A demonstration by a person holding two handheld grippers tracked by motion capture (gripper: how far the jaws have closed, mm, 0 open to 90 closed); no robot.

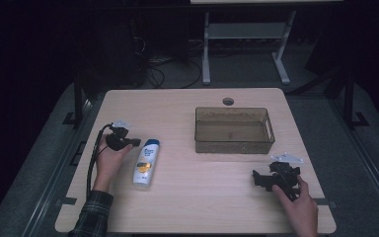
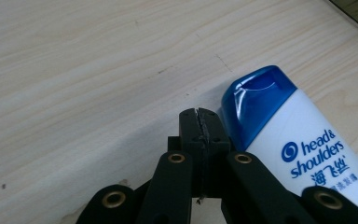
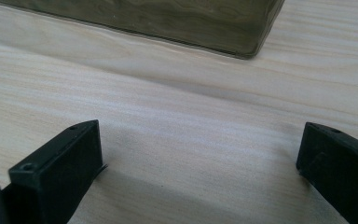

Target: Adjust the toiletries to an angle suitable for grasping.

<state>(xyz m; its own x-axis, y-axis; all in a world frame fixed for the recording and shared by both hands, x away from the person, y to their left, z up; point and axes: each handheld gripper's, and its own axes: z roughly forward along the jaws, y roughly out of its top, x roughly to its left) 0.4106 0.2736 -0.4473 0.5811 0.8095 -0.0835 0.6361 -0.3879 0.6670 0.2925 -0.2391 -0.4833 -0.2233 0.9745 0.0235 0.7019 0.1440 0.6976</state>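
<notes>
The white plastic shampoo bottle with a blue flip cap (image 1: 146,162) is lying on its side on the pale wood-grain table (image 1: 187,207), at about nine o'clock from the table's centre, its cap pointing toward twelve o'clock. An orange-yellow band is crossing its label in the high view; in the left gripper view the bottle (image 2: 298,144) is showing a blue swirl logo, blue brand lettering and a line of Chinese characters beneath. The cap lid is appearing closed, though glare is making that uncertain.

The left gripper (image 1: 135,142) is sitting just beside the cap, at about ten o'clock from the bottle, held in the person's left hand (image 1: 107,160). Its jaws are standing pressed together with nothing between them, beside the cap; contact cannot be confirmed.

The right gripper (image 1: 254,176) is resting low at about four o'clock, its jaws standing wide apart over bare table. The smoky translucent rectangular plastic bin (image 1: 234,144) is standing at about one o'clock, well apart from the bottle.
</notes>
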